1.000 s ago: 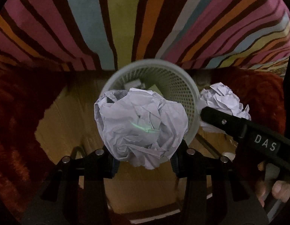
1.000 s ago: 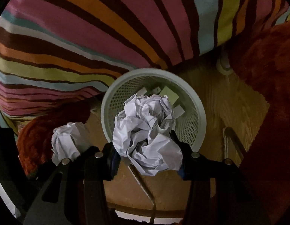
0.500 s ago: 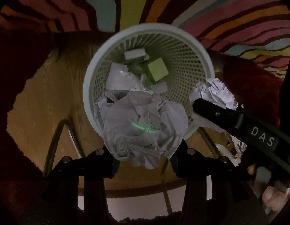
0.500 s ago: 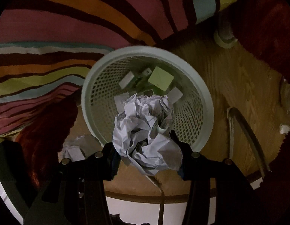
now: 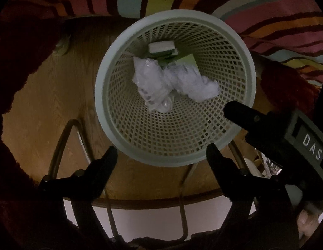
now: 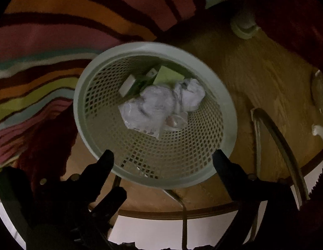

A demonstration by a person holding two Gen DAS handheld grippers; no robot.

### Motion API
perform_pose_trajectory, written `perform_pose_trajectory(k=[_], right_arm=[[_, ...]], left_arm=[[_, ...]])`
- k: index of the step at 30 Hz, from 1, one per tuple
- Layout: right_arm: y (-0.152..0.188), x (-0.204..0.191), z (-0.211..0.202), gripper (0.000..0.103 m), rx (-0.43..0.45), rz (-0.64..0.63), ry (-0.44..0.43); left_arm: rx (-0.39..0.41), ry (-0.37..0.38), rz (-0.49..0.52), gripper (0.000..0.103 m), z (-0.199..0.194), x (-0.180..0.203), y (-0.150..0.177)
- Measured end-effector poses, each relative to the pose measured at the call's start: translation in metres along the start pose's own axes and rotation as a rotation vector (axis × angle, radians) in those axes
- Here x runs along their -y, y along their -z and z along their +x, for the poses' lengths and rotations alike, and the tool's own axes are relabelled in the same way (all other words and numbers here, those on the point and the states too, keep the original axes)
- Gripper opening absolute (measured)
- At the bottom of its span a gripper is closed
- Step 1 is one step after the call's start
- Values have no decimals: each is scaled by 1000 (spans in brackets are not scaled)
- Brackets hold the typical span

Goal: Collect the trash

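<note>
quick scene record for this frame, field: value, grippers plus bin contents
left gripper: open, empty, above the near rim of the bin
right gripper: open, empty, above the near rim of the bin
bin: pale mesh wastebasket, upright on the wood floor
paper balls: two, crumpled, white, inside the bin, touching
other contents: green block, small white box
behind the bin: striped fabric

Left gripper (image 5: 161,153) fingers spread, two paper wads (image 5: 174,83) inside basket (image 5: 111,123)

Two crumpled white paper balls (image 5: 176,83) touching inside pale mesh wastebasket (image 5: 174,152)
</note>
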State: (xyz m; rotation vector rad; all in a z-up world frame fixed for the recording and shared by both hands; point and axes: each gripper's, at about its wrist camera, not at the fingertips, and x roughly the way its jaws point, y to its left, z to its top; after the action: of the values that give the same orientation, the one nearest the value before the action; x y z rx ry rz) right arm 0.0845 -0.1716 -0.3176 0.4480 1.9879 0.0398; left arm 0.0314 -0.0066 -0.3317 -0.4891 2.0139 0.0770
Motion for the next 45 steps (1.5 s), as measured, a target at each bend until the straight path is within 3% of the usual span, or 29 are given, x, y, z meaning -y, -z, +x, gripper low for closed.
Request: perform_pose_trajectory(k=[10,19,25,36,45], right_arm=[[8,-8,-8,94,47,-35,3],[32,-34,-69,94,323,-242,45],[36,-29,-85,94,373,-248,14],[64,-33,-133,94,591,-338,26],[99,-35,-184,94,855,-426,46]], left_arm=[[87,-20,9,85,-20,1,3],[278,-55,58,85,-64,3,11],[416,-64,65,85,-96,0,20],[713,-152,161,85,-150,9,52],[891,-147,227,84,-186,18,77]])
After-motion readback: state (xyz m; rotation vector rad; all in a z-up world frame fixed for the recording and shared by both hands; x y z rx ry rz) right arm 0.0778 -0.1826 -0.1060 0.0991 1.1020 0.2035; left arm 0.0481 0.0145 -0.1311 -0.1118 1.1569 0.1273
